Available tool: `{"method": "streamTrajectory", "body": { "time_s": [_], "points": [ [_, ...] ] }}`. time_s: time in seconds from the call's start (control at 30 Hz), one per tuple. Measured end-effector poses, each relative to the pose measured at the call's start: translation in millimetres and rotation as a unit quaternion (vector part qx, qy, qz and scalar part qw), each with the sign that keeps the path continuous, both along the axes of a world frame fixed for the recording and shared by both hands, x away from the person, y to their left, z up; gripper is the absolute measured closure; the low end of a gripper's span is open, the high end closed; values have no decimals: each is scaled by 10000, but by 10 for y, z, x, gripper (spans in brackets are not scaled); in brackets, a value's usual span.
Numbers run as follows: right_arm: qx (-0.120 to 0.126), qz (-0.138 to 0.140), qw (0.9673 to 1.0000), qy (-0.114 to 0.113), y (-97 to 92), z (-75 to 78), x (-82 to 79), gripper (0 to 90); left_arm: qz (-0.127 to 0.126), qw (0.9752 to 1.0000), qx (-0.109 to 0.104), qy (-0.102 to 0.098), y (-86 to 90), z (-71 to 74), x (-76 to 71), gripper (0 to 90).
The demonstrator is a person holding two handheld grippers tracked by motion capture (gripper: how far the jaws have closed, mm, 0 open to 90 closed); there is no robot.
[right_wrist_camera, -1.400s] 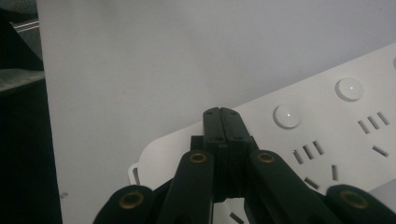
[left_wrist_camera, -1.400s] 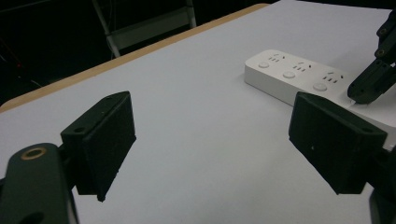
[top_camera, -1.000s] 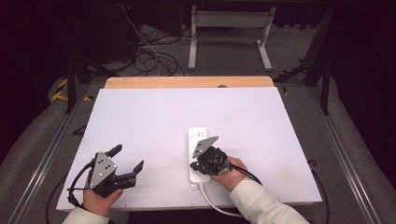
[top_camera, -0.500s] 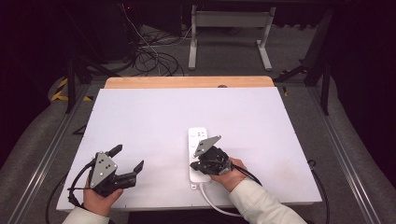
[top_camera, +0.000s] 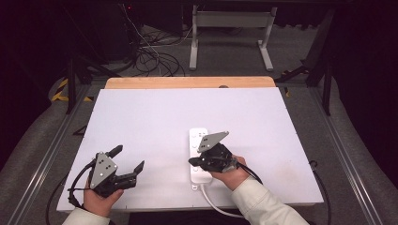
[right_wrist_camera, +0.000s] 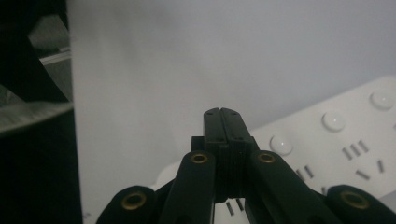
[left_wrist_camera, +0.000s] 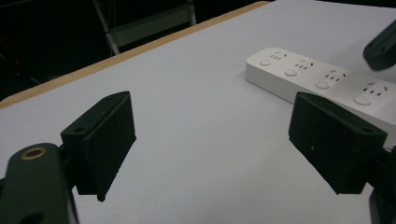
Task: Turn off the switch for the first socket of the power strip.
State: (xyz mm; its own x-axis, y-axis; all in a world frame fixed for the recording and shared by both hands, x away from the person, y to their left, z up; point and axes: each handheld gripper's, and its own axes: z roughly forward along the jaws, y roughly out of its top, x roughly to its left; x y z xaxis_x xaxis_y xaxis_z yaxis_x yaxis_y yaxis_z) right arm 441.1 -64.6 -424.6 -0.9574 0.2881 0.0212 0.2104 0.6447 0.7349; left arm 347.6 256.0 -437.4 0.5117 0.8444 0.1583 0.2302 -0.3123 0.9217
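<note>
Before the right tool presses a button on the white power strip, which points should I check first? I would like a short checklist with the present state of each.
1. Right tool is shut, its jaws pressed together to form one tip: ok.
2. Right tool is over the power strip, near its row of round buttons: ok.
3. The tip touches a button: cannot tell.
4. Left tool is open, holds nothing and stays apart from the strip: ok.
5. Strip lies flat on the white table, sockets up: ok.
6. The strip's cable runs off the near edge, away from both tools: ok.
</note>
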Motion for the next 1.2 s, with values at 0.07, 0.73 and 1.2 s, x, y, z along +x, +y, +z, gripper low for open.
{"method": "streamTrajectory", "body": {
  "time_s": [0.07,0.73,1.2],
  "points": [
    [60,-30,9999,-145,-17,107,2,900,-3,10000,2,29,0,-4,9,149],
    [236,-12,9987,-450,-48,247,-49,623,1,10000,33,-27,-7,3,-4,149],
    [612,-96,9968,-499,-190,341,-36,270,-2,10000,14,-13,-7,5,-3,149]
  ]
}}
